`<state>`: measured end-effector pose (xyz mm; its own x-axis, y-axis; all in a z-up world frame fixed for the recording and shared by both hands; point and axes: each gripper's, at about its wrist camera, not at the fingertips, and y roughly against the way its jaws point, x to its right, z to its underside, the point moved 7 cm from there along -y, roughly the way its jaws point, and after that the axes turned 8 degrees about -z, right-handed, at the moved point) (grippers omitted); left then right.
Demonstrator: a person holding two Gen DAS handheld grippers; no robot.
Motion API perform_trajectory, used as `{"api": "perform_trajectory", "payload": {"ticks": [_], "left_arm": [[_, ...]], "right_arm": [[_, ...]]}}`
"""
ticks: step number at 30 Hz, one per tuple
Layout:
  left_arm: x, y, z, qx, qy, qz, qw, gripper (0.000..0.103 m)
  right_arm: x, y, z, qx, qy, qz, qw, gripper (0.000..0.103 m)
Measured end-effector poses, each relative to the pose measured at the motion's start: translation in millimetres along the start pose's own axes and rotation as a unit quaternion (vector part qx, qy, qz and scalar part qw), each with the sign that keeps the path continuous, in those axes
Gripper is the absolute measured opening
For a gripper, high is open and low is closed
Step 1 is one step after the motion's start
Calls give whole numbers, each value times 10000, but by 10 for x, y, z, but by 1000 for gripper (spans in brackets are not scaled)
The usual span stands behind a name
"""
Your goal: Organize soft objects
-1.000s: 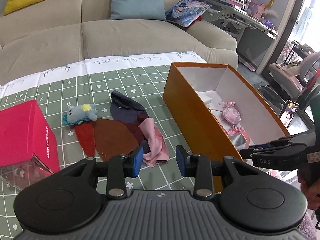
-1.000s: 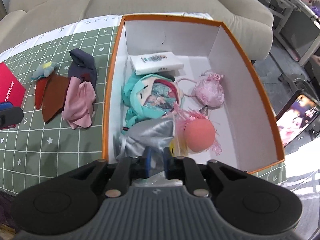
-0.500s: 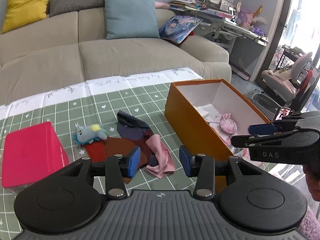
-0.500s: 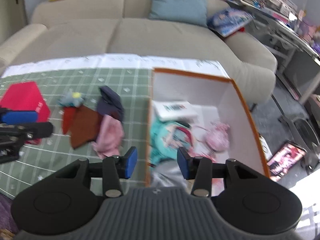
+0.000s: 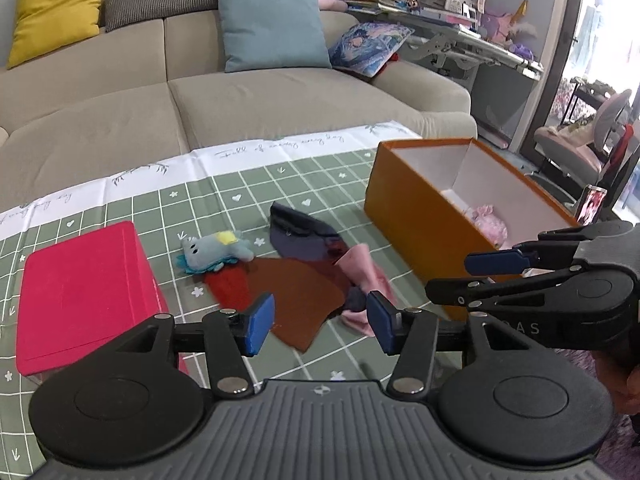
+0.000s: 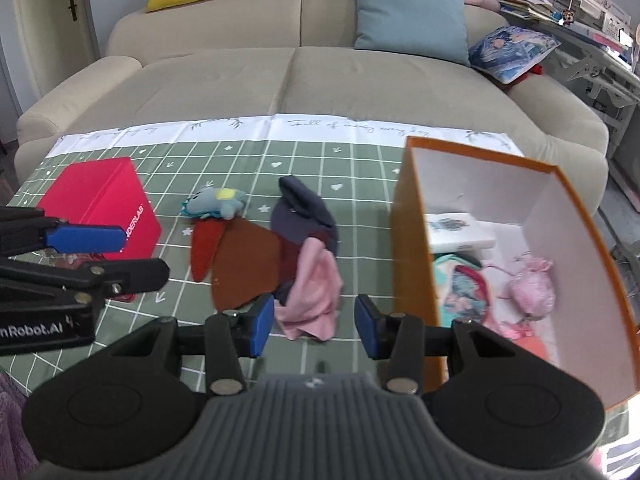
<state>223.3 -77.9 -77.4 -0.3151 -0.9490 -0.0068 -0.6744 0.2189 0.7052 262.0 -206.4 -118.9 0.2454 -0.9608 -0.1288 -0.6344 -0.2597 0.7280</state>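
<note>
Cloth pieces lie in a loose pile on the green gridded mat (image 6: 360, 160): a pink cloth (image 6: 314, 296) at the near edge, a brown felt piece (image 6: 250, 266) to its left, a red piece (image 6: 204, 250) beyond that, and a dark navy cloth (image 6: 304, 216) behind. A small grey plush toy (image 6: 216, 202) rests at the far end of the red piece, touching it. The right gripper (image 6: 315, 330) hangs above the near edge of the pink cloth with its jaws spread wide and nothing between them. The left gripper (image 5: 320, 322) hangs over the brown felt piece, likewise released and holding nothing. The orange box (image 6: 412, 264) stands just right of the pile, lid off, white inside. It contains a white packet (image 6: 460, 232) at the far end, a teal printed plush (image 6: 464, 292) in the middle, a pink drawstring pouch (image 6: 534, 290) beside it, and a coral-pink item (image 6: 528, 344) nearer the camera, partly hidden. A closed red box (image 6: 100, 208) sits at the left of the mat, well apart from the pile. A beige sofa (image 6: 288, 72) runs behind the mat.
</note>
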Motion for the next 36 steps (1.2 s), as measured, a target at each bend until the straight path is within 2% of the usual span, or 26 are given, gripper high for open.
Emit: {"api": "perform_trajectory", "payload": {"ticks": [7,13,17,21,23,26,29,31,32,34,36], "left_arm": [[-94,-272,44,-217,-440,-200,9986,64],[-260,-596,-149,-575,-646,-328,9957,64],[-352,-846,-320,-878,-1033,-393,9900,67],[-382,-1125,-424,-1324,-1403,-289,9808,70],[-395,-1251,-477,-1443,-1598,-359,9759,75],[-382,-1382,-580,-1467,-2255,-400,9623,80],[-365,-1495,-633,-1603,-3070,-207,9379,80],[-380,-1590,-617,-1809,-3511,-124,9186,80],[-384,-1634,-606,-1884,-3638,-115,9121,80],[-401,-1744,-593,-2058,-3749,9,9039,80],[-428,-1863,-560,-2280,-3692,125,9009,79]], "right_arm": [[-77,-324,25,-196,57,-41,9998,45],[-82,-614,-25,-253,106,2,9996,45],[-6,-816,-148,-251,-56,78,9996,45],[82,-995,-252,-247,-209,158,9994,45],[109,-1059,-251,-237,-255,183,9992,44],[136,-1128,-207,-234,-409,33,9989,44],[140,-1177,-156,-317,-499,-85,9982,42],[165,-1189,-133,-334,-583,-96,9977,34],[179,-1199,-124,-349,-635,-118,9973,33],[211,-1214,-112,-357,-724,-130,9966,29],[234,-1250,-93,-397,-787,-178,9960,25]]}}
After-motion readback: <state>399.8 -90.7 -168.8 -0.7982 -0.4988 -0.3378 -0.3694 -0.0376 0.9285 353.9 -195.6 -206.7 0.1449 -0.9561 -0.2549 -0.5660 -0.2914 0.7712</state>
